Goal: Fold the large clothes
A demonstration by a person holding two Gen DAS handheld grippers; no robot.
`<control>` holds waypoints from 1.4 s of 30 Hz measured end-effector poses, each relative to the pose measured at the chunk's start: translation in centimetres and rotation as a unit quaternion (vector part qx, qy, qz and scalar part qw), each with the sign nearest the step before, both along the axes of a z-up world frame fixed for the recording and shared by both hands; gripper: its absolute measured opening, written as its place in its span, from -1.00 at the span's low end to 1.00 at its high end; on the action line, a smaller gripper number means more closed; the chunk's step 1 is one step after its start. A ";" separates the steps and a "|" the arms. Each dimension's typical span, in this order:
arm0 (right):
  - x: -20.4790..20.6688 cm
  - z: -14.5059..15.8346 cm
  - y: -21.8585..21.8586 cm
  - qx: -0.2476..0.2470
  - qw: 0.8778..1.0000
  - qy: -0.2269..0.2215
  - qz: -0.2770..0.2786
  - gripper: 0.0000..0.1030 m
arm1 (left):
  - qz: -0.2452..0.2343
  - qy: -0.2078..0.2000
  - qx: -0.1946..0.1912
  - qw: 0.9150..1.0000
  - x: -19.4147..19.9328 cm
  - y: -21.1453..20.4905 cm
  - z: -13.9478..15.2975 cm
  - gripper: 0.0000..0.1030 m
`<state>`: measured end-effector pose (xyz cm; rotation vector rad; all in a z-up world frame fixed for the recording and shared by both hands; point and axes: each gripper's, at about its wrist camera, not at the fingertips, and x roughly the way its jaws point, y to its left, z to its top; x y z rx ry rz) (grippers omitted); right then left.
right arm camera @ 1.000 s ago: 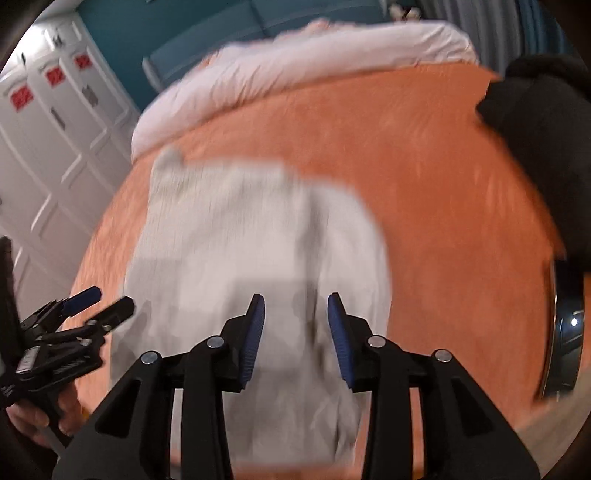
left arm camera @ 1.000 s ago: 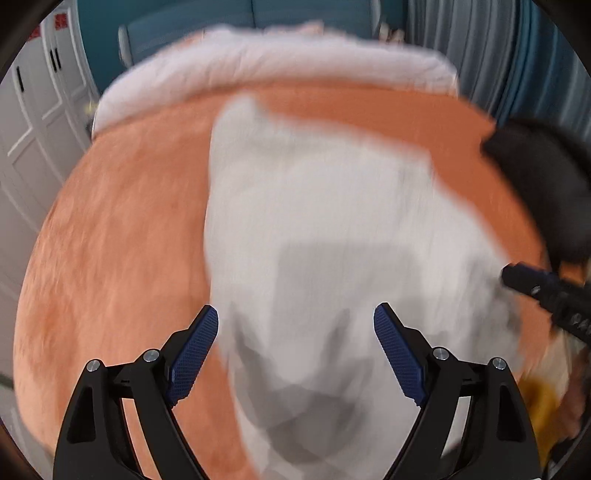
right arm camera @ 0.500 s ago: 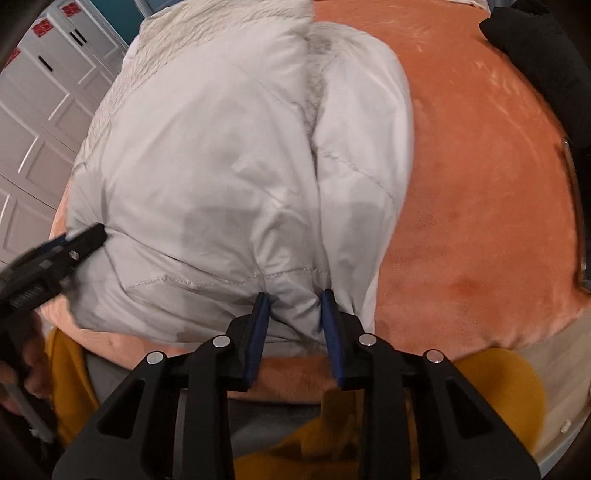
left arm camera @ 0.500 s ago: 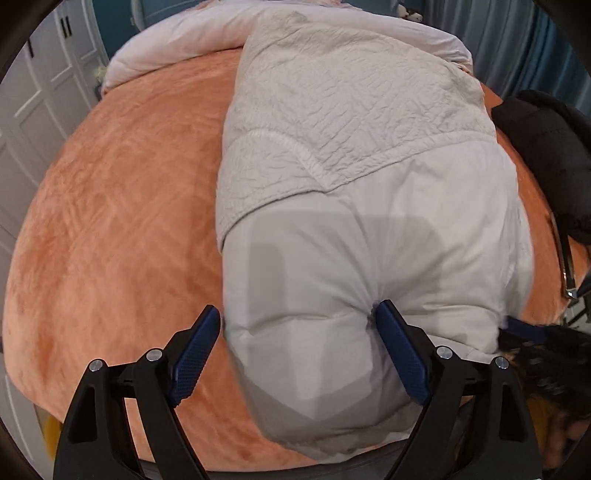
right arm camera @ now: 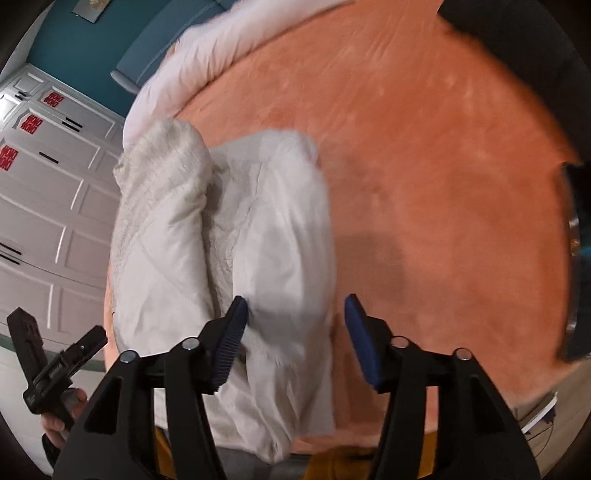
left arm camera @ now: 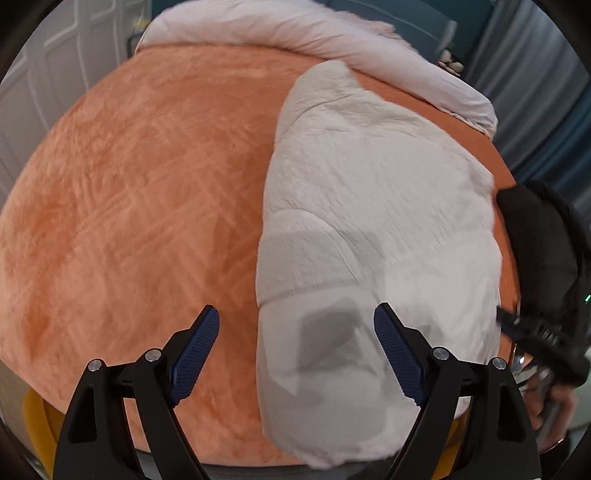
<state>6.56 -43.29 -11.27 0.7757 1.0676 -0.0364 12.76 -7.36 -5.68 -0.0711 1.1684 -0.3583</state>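
Nothing really readable here. The white panelled cupboard doors (right arm camera: 48, 177) carry small red square stickers (right arm camera: 32, 122) with white marks, probably characters, but they're too small and blurry to make out. No other labels or brands anywhere.

A bedroom: orange bed (left arm camera: 147, 206), pillows (left arm camera: 295, 29), white wardrobe (right arm camera: 48, 206).

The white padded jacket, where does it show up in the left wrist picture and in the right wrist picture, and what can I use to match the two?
Left wrist view: the white padded jacket fills the centre-right, lying folded on the orange bedspread.
Right wrist view: the jacket lies left of centre, its near end between the open right tongs.
Shared landmark: the rolled pale pink duvet at the bed's far edge.
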 end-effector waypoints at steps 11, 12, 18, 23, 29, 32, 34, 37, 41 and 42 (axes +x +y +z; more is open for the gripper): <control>4.0 -5.5 2.7 0.116 0.992 0.028 0.046 0.66 | -0.016 0.066 -0.069 0.995 3.7 -2.2 -3.9 0.90; 4.3 -5.8 2.8 0.122 0.991 0.025 0.045 0.70 | -0.018 0.064 -0.067 0.996 3.8 -2.5 -3.9 0.90; 5.2 -7.0 3.8 0.149 0.988 0.010 0.047 0.68 | -0.018 0.053 -0.052 0.997 4.0 -3.6 -4.1 0.90; 5.8 -6.4 4.6 0.173 0.984 -0.010 0.050 -0.03 | -0.049 0.027 -0.016 0.998 2.5 -6.0 -2.4 0.72; 4.4 -3.2 5.9 0.123 0.990 -0.052 0.041 -0.56 | -0.093 -0.024 0.027 0.995 0.6 -7.6 0.2 0.28; 3.6 -1.2 6.9 0.100 0.992 -0.076 0.034 -0.63 | -0.109 -0.057 0.039 0.992 -0.3 -7.8 2.0 0.15; 3.2 -0.3 7.6 0.090 0.992 -0.088 0.031 -0.65 | -0.117 -0.074 0.044 0.989 -0.4 -7.9 3.2 0.10; 2.4 0.9 8.1 0.077 0.992 -0.102 0.025 -0.68 | -0.125 -0.081 0.046 0.988 -0.4 -7.6 4.2 0.01; 1.6 1.3 8.2 0.070 0.992 -0.102 0.024 -0.68 | -0.124 -0.072 0.050 0.988 -0.3 -7.1 3.8 -0.01; 1.8 1.0 8.2 0.070 0.992 -0.098 0.024 -0.68 | -0.123 -0.067 0.052 0.989 -0.4 -7.0 3.5 -0.01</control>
